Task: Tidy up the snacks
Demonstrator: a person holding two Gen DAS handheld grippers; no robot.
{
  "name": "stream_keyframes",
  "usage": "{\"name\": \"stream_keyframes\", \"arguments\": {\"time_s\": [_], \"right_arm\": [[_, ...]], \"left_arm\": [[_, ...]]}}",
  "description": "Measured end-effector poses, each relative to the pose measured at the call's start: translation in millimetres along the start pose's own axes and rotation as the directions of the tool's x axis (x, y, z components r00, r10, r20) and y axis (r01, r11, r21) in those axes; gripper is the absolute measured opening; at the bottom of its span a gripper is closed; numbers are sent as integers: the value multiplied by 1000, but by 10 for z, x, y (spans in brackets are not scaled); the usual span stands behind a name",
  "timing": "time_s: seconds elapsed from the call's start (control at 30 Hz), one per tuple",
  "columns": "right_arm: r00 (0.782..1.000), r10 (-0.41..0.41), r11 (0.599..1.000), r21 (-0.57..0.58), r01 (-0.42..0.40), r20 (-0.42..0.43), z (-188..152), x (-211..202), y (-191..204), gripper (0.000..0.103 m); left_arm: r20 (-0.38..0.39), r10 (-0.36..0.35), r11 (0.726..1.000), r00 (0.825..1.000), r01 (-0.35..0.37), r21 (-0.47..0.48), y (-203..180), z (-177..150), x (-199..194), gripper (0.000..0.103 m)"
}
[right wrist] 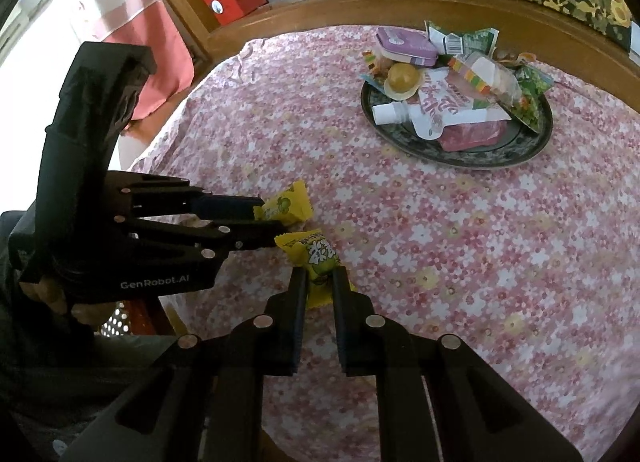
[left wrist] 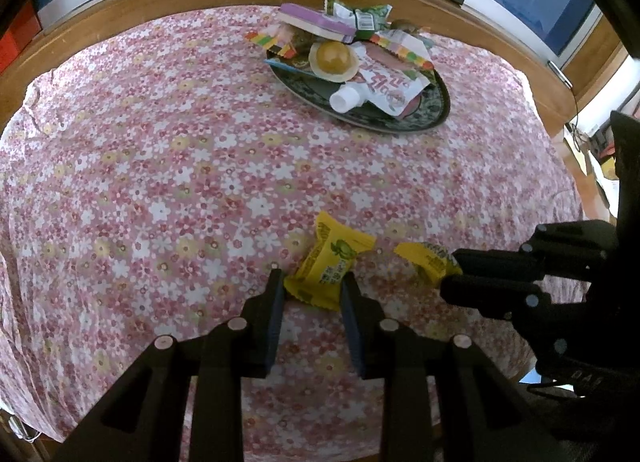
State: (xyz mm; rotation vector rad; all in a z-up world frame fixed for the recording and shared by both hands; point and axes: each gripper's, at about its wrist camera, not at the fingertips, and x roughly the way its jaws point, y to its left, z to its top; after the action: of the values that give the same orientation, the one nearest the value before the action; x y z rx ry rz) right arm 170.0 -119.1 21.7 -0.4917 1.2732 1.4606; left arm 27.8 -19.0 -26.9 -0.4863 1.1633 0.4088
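The left gripper (left wrist: 313, 280) is clamped on a small yellow crinkled snack packet (left wrist: 328, 262) lying on the pink floral tablecloth (left wrist: 160, 181). Just beside it, the right gripper (right wrist: 320, 278) pinches a second yellow snack packet (right wrist: 316, 258) narrowly between its pads. Both packets sit well apart from the dark patterned plate (right wrist: 520, 153) heaped with other snacks.

Each camera sits just behind its own gripper and looks steeply down along the two fingers at the flowered tablecloth (left wrist: 160, 165), close to the near edge. The left wrist view faces across the table with the plate (left wrist: 436, 109) far off at the upper right. The right wrist view, apparently set a little further right, shows the same plate (right wrist: 536, 149). Both views share the cloth, the plate and the wooden bench back (right wrist: 400, 5).
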Motion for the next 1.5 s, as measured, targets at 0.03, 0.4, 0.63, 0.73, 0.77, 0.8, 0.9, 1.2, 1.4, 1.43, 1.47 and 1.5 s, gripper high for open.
{"name": "stream_keyframes", "arguments": {"time_s": [0.03, 0.4, 0.63, 0.73, 0.77, 0.8, 0.9, 1.2, 1.4, 1.43, 1.47, 1.5], "right_arm": [[1000, -2, 1000, 0, 2, 0, -1, -4, -4, 14], [1000, -7, 1000, 13, 6, 25, 59, -78, -41, 13], [999, 6, 998, 65, -9, 46, 134, -178, -125, 10], [998, 7, 998, 65, -11, 63, 169, -254, -133, 9], [998, 7, 998, 59, -11, 67, 172, -266, -125, 9], [998, 3, 999, 51, -7, 69, 178, -268, -118, 10], [999, -20, 1000, 18, 19, 33, 174, -170, -82, 11], [988, -141, 990, 2, 141, -70, 118, 197, -155, 40], [999, -40, 999, 31, 39, 31, 60, 266, -73, 99], [997, -73, 997, -15, 73, 20, 53, 296, 11, 99], [995, -103, 994, -48, 103, 11, 77, 325, 69, 99], [990, -143, 985, -97, 142, -3, 88, 371, 137, 100]], "left_arm": [[0, -1, 1000, 1000, 1, -2, 4, -4, 1, 29], [6, -42, 999, 999, 41, 3, -21, 96, -20, 28], [27, -61, 996, 998, 59, 71, -165, 277, -149, 28], [39, -65, 995, 997, 62, 84, -209, 339, -196, 28], [44, -68, 994, 997, 64, 85, -214, 358, -206, 28], [46, -68, 994, 997, 64, 85, -213, 365, -209, 28], [45, -63, 995, 997, 59, 84, -188, 377, -196, 28], [34, -47, 997, 998, 44, 68, -118, 325, -158, 29], [35, -44, 999, 998, 44, 1, -40, 236, 1, 38], [24, -49, 999, 999, 50, -20, -10, 228, 58, 43], [17, -72, 997, 997, 73, -33, 14, 225, 104, 52], [38, -115, 992, 993, 116, -38, 38, 206, 104, 56]]}}
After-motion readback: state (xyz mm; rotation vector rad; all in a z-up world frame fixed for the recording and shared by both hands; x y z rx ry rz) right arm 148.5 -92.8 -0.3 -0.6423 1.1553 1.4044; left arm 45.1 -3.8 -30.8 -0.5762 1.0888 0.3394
